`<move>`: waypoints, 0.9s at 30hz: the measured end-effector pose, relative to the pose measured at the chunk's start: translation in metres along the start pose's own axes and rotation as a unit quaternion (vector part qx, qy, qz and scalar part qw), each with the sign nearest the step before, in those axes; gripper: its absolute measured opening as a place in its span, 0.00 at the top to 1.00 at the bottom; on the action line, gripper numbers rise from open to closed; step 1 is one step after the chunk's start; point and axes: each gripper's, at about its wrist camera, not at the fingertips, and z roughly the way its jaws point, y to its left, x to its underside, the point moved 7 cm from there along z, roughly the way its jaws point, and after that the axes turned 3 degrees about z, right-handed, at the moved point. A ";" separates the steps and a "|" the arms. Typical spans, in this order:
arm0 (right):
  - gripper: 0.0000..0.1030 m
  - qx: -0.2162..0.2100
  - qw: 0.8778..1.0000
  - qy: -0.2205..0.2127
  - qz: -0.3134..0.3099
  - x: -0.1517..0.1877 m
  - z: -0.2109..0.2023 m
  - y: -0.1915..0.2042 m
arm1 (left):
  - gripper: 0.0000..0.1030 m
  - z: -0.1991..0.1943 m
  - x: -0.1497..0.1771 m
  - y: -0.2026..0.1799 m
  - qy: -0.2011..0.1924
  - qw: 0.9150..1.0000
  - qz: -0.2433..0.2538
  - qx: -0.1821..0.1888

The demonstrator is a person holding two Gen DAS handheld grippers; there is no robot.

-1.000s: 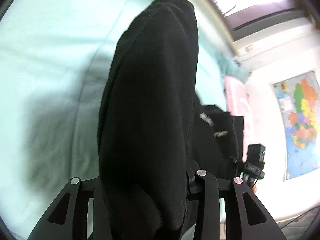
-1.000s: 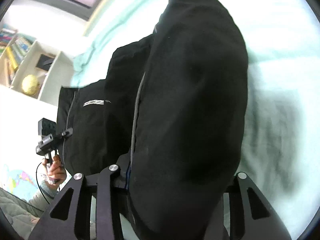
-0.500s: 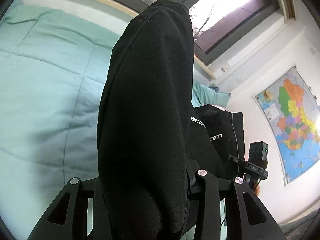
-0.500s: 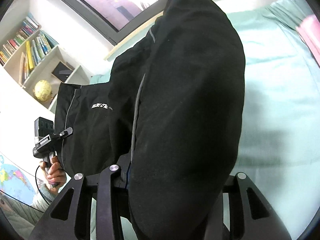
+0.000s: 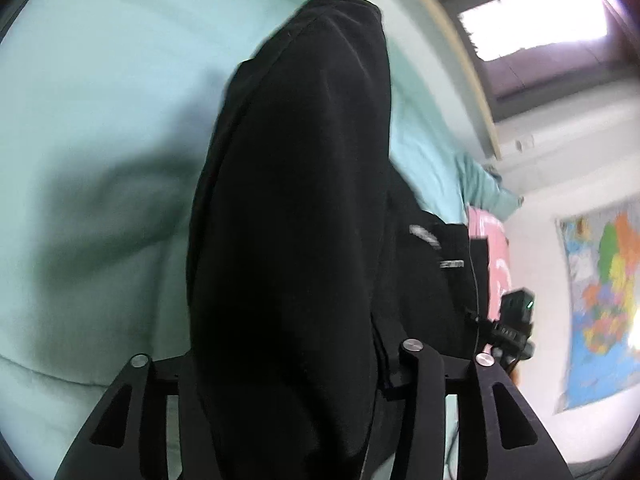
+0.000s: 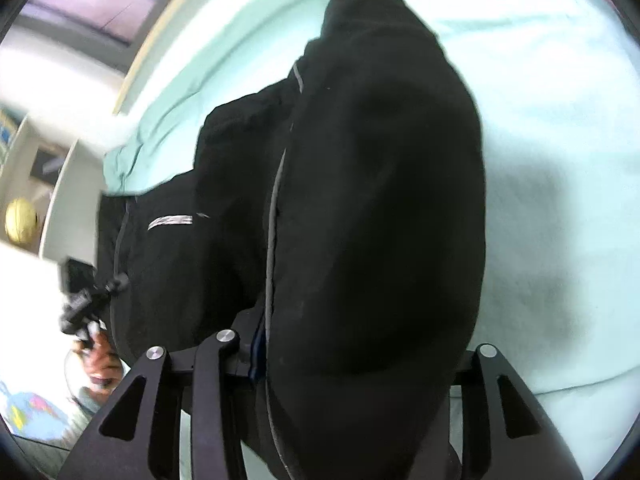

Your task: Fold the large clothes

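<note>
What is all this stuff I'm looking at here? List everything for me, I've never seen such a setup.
black garment: one, black with pale lettering and a grey stripe, bunched and clamped in both grippers above the bed
bed cover: one, mint green, under the garment
pink item: one, pink, at the bed's far edge
wall map: one, multicoloured, on the white wall
window: one, bright, behind the bed
globe: one, yellowish, on a white shelf
left gripper: one, black, shut on the garment
right gripper: one, black, shut on the garment
</note>
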 end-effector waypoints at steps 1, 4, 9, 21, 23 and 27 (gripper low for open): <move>0.48 -0.005 1.000 -0.001 0.013 0.001 0.001 -0.008 | 0.46 0.000 0.000 0.020 0.006 1.000 -0.023 0.004; 0.40 -0.013 0.999 -0.004 0.050 0.008 -0.007 -0.043 | 0.36 0.007 0.011 0.051 0.022 0.997 -0.069 0.032; 0.36 0.021 0.998 -0.028 0.059 0.007 -0.027 -0.053 | 0.35 -0.030 0.027 0.062 0.028 0.998 -0.051 0.023; 0.35 0.126 0.980 -0.068 -0.136 0.029 -0.038 0.102 | 0.34 -0.067 0.023 -0.070 -0.037 0.978 0.160 -0.128; 0.35 0.161 0.970 -0.050 -0.176 0.036 0.001 0.121 | 0.34 -0.037 0.031 -0.074 -0.020 0.973 0.179 -0.144; 0.35 0.253 0.940 -0.020 -0.226 0.049 0.066 0.111 | 0.34 0.030 0.058 -0.056 0.026 0.949 0.212 -0.231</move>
